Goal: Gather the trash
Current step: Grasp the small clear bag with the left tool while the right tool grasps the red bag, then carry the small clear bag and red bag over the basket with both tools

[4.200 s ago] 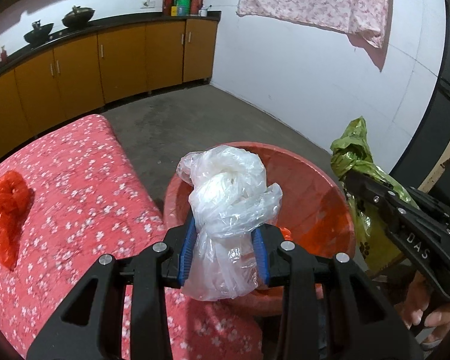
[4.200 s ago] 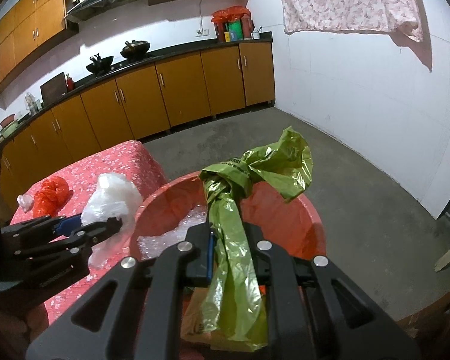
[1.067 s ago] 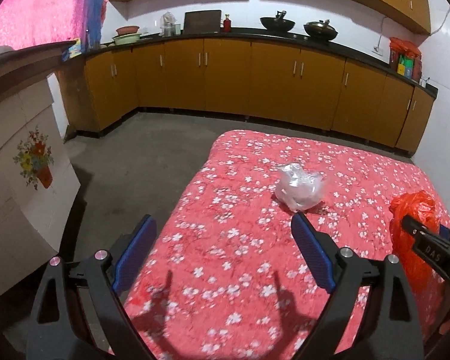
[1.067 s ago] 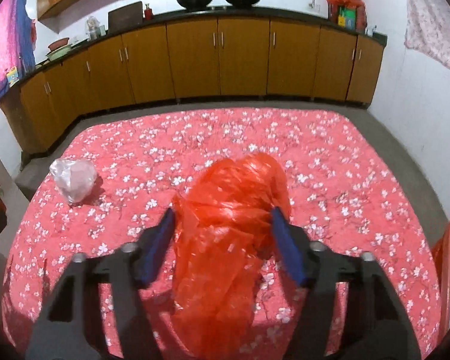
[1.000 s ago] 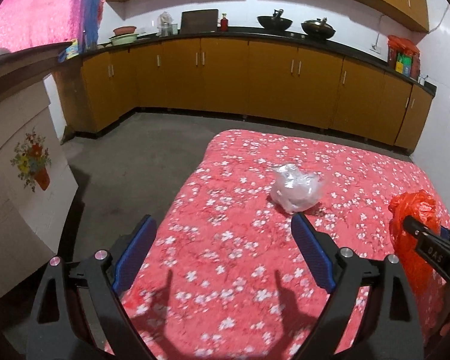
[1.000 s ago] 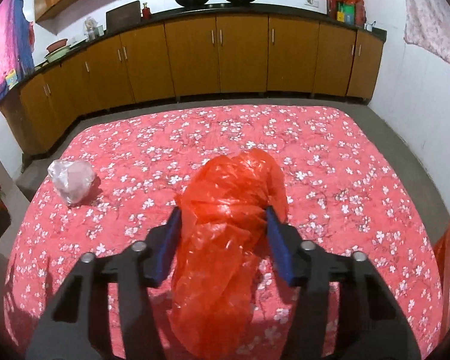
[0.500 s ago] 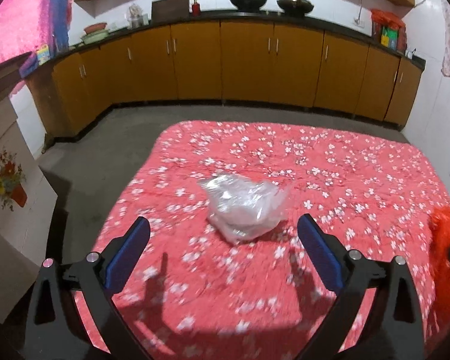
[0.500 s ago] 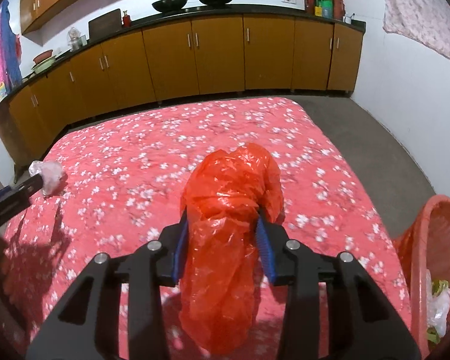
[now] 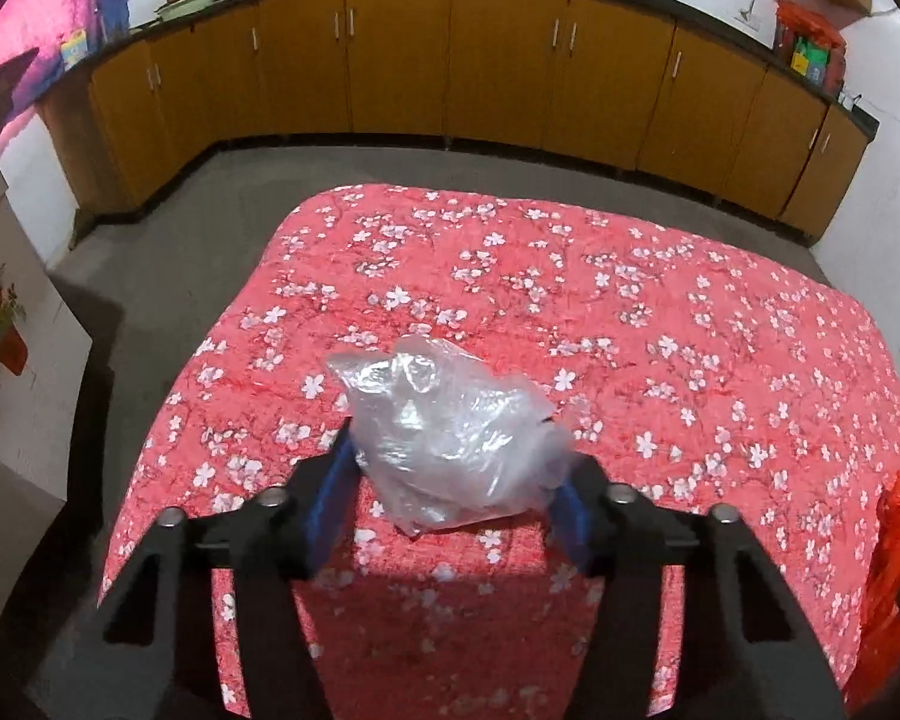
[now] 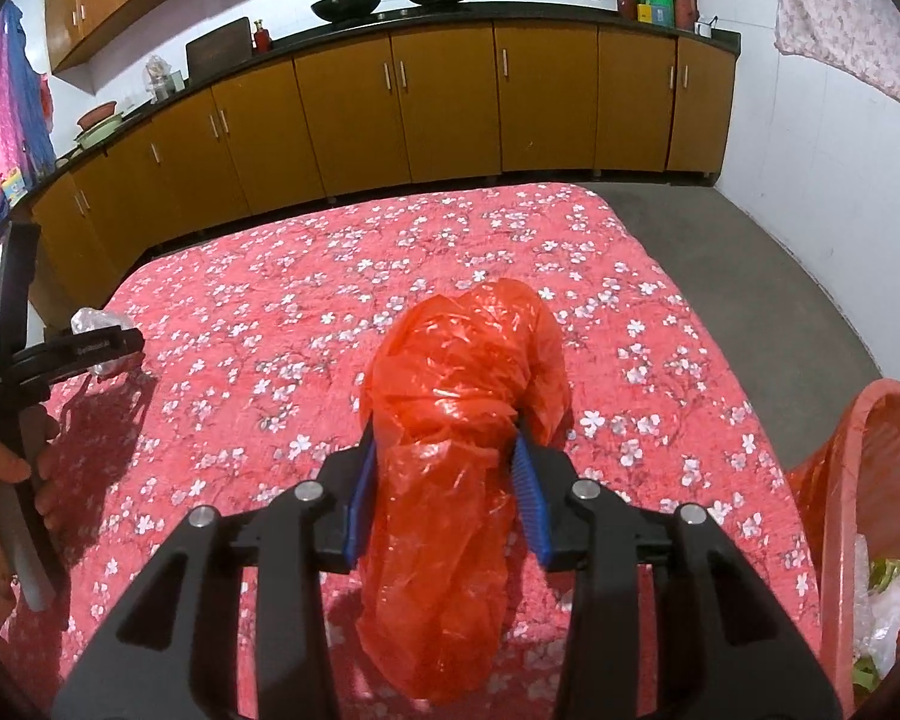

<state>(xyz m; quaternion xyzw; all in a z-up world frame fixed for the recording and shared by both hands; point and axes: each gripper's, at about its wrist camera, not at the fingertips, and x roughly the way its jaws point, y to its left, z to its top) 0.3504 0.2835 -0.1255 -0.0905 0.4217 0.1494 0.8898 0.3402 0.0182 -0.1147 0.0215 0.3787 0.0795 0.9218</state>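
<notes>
A crumpled clear plastic bag lies on the red flowered bedspread. My left gripper has its blue pads pressed against both sides of the bag. My right gripper is shut on a red plastic bag and holds it above the bedspread. The red bag's edge also shows in the left wrist view. The left gripper shows at the left of the right wrist view, with the clear bag behind it.
An orange-red basket with trash in it stands right of the bed. Brown kitchen cabinets line the far wall. A white box with a flower picture stands left of the bed. Grey floor surrounds the bed.
My left gripper moved forward to the clear bag and its jaws closed onto it. My right gripper closed on the red bag and lifted it, turning toward the basket.
</notes>
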